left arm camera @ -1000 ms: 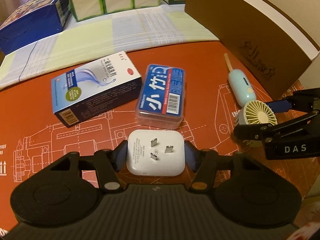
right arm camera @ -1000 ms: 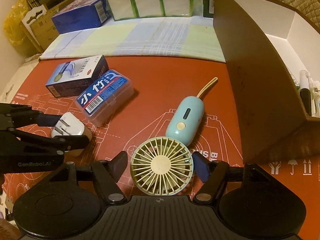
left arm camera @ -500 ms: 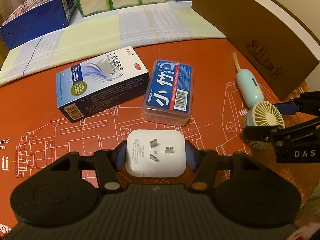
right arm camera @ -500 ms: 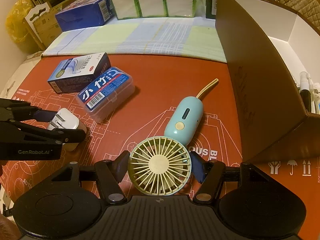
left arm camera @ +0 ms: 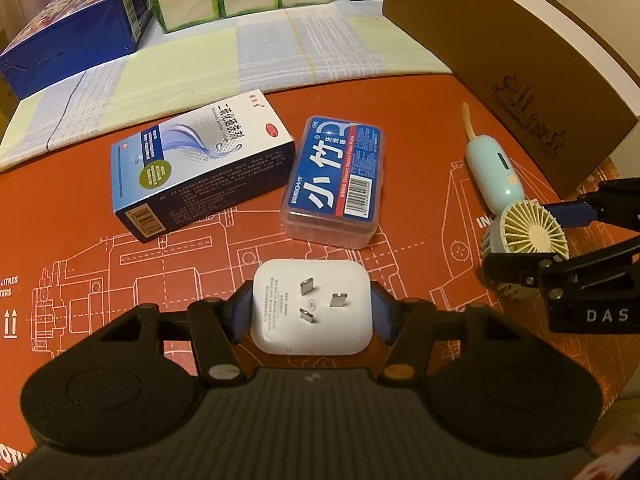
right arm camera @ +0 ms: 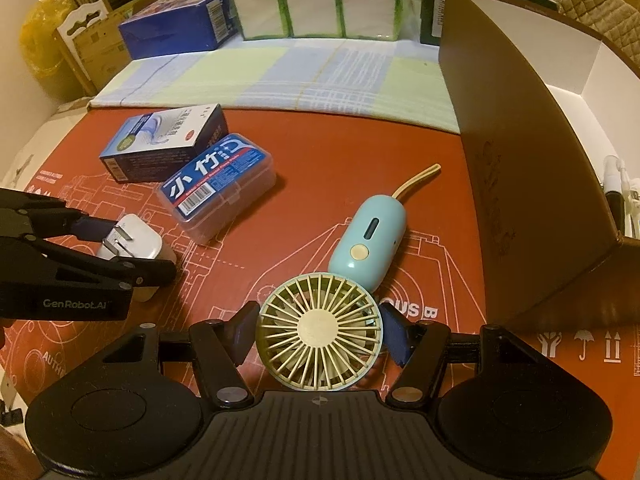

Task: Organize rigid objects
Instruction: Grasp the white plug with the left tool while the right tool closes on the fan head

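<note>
A white plug adapter (left arm camera: 312, 312) lies prongs-up on the red mat, and my left gripper (left arm camera: 310, 314) is shut on its two sides. The right wrist view shows that gripper (right arm camera: 128, 248) at the left edge, still around the adapter (right arm camera: 136, 240). A small hand fan lies flat, with a cream round head (right arm camera: 320, 332) and a teal handle (right arm camera: 368, 240) pointing away. My right gripper (right arm camera: 320, 334) has its jaws closing on the head, with both pads against its rim. The left wrist view shows it (left arm camera: 532, 240) at the right.
A blue-and-white medicine box (left arm camera: 200, 160) and a clear floss box with a blue label (left arm camera: 336, 184) lie side by side beyond the adapter. A tall brown open box (right arm camera: 520, 160) holding several items stands to the right. Tissue packs (right arm camera: 316, 8) and a blue carton (right arm camera: 180, 28) line the back.
My right gripper's jaws have closed in from a small gap until they touch the fan head. The left gripper keeps its grip on the adapter.
</note>
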Tool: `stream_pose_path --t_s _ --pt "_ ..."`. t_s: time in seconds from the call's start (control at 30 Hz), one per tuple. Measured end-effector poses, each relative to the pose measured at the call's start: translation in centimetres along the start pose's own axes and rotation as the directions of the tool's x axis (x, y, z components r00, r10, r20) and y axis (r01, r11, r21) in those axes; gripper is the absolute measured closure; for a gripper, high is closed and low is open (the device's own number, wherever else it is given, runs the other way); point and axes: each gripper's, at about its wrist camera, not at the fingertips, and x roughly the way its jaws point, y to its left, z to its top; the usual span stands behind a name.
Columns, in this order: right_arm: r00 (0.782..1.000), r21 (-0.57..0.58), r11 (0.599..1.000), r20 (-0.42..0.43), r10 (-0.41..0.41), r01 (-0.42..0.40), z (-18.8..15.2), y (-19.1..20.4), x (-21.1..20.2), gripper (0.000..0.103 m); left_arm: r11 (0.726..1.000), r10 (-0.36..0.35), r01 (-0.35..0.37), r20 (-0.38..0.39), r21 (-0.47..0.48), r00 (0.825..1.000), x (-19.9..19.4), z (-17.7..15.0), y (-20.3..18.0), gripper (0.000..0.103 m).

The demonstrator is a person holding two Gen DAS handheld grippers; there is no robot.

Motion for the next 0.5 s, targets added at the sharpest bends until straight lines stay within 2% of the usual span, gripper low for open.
stream_pose_path --t_s 0.5 --pt "0.998 -0.037 0.999 0.060 0.035 -0.033 -0.1 0.5 -1.9 0.043 1.000 -0.011 0.012 0.016 -0.021 1.000 -1.2 -0.6 0.1 0.048"
